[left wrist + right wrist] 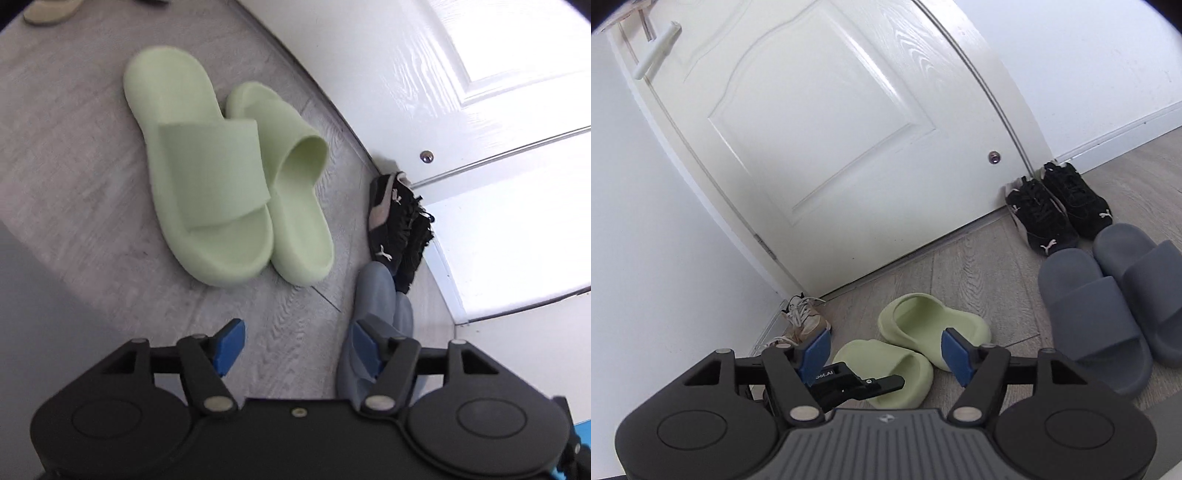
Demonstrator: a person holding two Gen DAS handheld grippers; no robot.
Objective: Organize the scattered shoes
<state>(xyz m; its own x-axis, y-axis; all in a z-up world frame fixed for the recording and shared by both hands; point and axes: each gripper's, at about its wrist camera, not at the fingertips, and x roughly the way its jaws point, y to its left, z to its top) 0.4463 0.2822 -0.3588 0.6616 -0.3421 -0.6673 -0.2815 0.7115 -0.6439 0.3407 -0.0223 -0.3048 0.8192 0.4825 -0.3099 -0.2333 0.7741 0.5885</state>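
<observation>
The left claw (293,345) stands open above the wood-look floor (74,155), nothing between its blue pads. At its twelve o'clock the green slides (221,177) lie touching side by side. At two o'clock the black sneakers (399,225) sit against the white door (461,92), with the grey slides (376,295) just below them. The right claw (884,354) is open too and grips nothing; the green pair lies past its tips, and a beige sneaker (803,325) rests at ten o'clock by the door.

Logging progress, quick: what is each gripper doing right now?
Left gripper: open, holding nothing; green slippers lie on the floor ahead.
Right gripper: open, holding nothing.
</observation>
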